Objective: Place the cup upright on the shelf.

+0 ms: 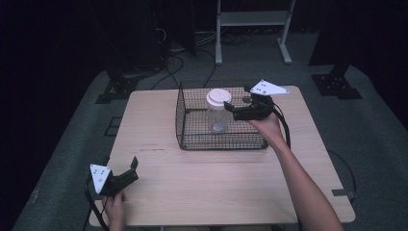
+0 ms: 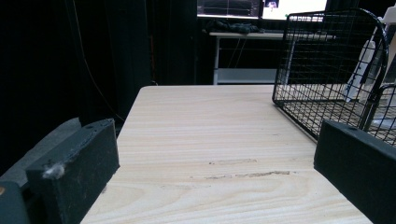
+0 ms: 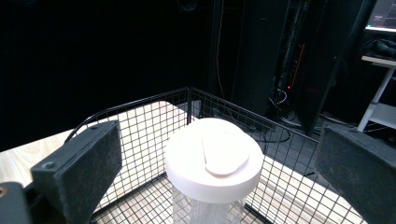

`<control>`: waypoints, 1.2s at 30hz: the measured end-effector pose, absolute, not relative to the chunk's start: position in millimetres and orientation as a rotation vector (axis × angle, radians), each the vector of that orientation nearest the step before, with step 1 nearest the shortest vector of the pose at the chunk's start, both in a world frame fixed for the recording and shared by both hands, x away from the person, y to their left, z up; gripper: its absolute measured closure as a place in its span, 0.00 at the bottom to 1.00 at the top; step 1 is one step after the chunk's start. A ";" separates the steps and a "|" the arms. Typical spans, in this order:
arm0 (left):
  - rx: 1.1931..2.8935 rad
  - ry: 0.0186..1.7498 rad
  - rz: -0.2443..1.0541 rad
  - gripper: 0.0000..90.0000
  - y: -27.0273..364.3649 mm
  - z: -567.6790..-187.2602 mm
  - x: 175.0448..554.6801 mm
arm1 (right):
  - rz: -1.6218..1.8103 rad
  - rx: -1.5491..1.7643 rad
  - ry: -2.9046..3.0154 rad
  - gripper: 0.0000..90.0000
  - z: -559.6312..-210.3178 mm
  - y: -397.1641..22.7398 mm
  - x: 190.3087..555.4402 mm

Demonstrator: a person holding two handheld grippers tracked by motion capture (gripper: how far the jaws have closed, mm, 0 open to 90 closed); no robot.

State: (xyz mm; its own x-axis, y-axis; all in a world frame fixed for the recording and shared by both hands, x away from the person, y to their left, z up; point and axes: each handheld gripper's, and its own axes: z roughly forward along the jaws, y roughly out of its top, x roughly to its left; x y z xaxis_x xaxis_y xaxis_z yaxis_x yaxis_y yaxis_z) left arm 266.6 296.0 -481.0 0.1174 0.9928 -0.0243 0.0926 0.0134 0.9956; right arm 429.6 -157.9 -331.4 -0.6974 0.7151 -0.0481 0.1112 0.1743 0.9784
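Note:
A clear plastic jar with a white lid [image 1: 218, 110] stands upright inside a black wire basket [image 1: 192, 139] at the back middle of the table. The same white lid [image 3: 214, 157] lies between the right gripper's jaws in the right gripper view. My right gripper [image 1: 230, 108] hovers over the basket just right of the jar, open, jaws apart on either side of the lid without touching it. My left gripper [image 1: 131, 169] rests near the table's front left corner, open and holding nothing. In the left gripper view the basket [image 2: 327, 70] stands ahead to the right.
The light wooden table [image 1: 211, 187] is bare in front of the basket. A white metal frame [image 1: 252, 29] and cables [image 1: 173, 62] stand on the floor behind the table. A monitor [image 2: 261, 7] glows in the background of the left gripper view.

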 end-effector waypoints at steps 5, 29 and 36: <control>1.315 1.195 1.063 0.00 295.7 -481.0 266.9 | 1.549 0.762 1.950 0.00 -329.2 -163.0 422.5; 1.319 1.193 1.070 0.00 294.9 -481.0 267.0 | 1.527 0.739 1.954 0.00 -333.3 -188.9 393.9; 1.319 1.192 1.070 0.00 294.8 -481.0 267.0 | 1.531 0.741 1.951 0.00 -336.4 -196.3 387.2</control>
